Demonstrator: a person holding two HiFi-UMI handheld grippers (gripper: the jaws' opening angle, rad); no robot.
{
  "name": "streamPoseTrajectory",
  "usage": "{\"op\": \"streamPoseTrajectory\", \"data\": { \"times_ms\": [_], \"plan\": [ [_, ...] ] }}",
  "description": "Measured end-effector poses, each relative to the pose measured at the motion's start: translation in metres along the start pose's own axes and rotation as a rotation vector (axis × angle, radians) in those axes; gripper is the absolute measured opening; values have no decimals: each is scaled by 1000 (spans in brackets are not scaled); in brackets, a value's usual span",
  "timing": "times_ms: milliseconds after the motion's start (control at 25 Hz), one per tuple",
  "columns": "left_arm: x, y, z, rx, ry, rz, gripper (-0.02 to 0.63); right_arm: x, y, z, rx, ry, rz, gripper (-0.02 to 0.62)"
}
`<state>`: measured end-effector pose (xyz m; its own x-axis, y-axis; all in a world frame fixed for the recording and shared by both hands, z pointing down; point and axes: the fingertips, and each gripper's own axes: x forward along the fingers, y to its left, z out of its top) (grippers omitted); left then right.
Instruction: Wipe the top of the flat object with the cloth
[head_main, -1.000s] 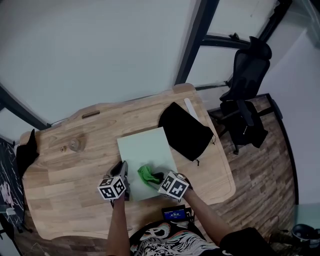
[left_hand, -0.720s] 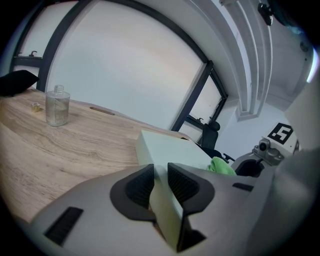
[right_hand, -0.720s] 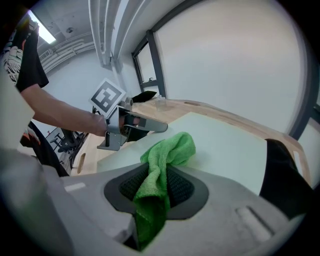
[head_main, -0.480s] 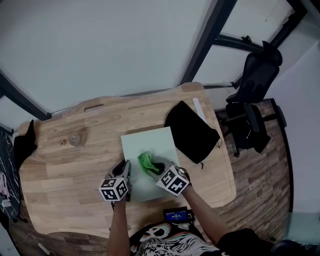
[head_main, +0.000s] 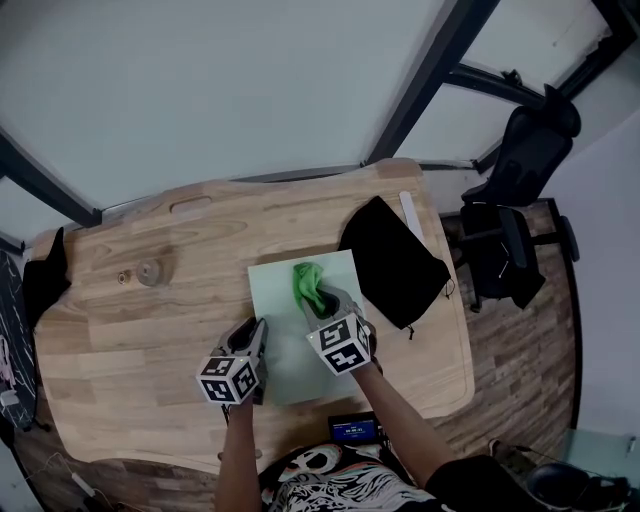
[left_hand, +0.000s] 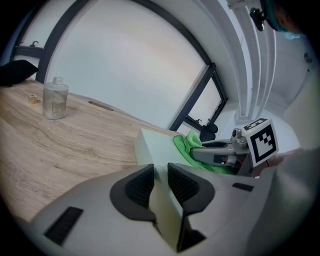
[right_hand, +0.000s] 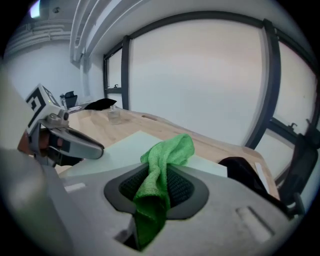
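A pale green flat board (head_main: 290, 335) lies on the wooden table (head_main: 150, 330). My left gripper (head_main: 252, 340) is shut on the board's near left edge; in the left gripper view the board's edge (left_hand: 165, 200) sits pinched between the dark pads. My right gripper (head_main: 318, 300) is shut on a green cloth (head_main: 305, 283), which rests on the far part of the board's top. In the right gripper view the cloth (right_hand: 162, 170) hangs out of the jaws over the board (right_hand: 120, 150).
A black pouch (head_main: 393, 260) lies just right of the board, with a white strip (head_main: 411, 215) beyond it. A small glass bottle (left_hand: 55, 98) and a tiny cap (head_main: 124, 278) stand at the far left. A black chair (head_main: 520, 190) stands past the table's right edge.
My right gripper has pushed the cloth across the board from its near edge to its far edge. The left gripper has kept its hold on the board.
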<state>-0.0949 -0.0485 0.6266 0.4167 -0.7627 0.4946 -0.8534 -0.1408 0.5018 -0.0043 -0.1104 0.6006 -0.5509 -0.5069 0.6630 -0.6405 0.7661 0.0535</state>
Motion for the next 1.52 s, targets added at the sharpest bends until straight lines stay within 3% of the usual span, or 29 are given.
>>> {"op": "streamPoseTrajectory", "data": {
  "times_ms": [200, 360, 440, 640, 960, 1200, 1400, 1520],
  "plan": [
    [2, -1, 1, -2, 1, 2, 86, -1, -22, 0, -31, 19, -113, 89],
    [-3, 2, 7, -22, 3, 12, 67, -9, -34, 2, 14, -11, -129, 89],
    [-9, 0, 18, 11, -30, 26, 29, -20, -34, 7, 16, -45, -133, 89],
    [-24, -18, 54, 111, -123, 40, 29, -51, -29, 15, 73, -122, -163, 89],
    [-56, -65, 70, 262, -163, 29, 15, -119, -9, 17, 201, -246, -207, 89],
    [-101, -113, 80, 344, -263, -5, 8, -169, 23, 23, 183, -356, -167, 89],
    [-136, -142, 78, 323, -362, -53, 8, -213, 37, 18, 191, -400, -187, 89],
    [-155, -146, 74, 319, -374, -24, 8, -236, 46, 19, 189, -437, -195, 89]
  ]
}}
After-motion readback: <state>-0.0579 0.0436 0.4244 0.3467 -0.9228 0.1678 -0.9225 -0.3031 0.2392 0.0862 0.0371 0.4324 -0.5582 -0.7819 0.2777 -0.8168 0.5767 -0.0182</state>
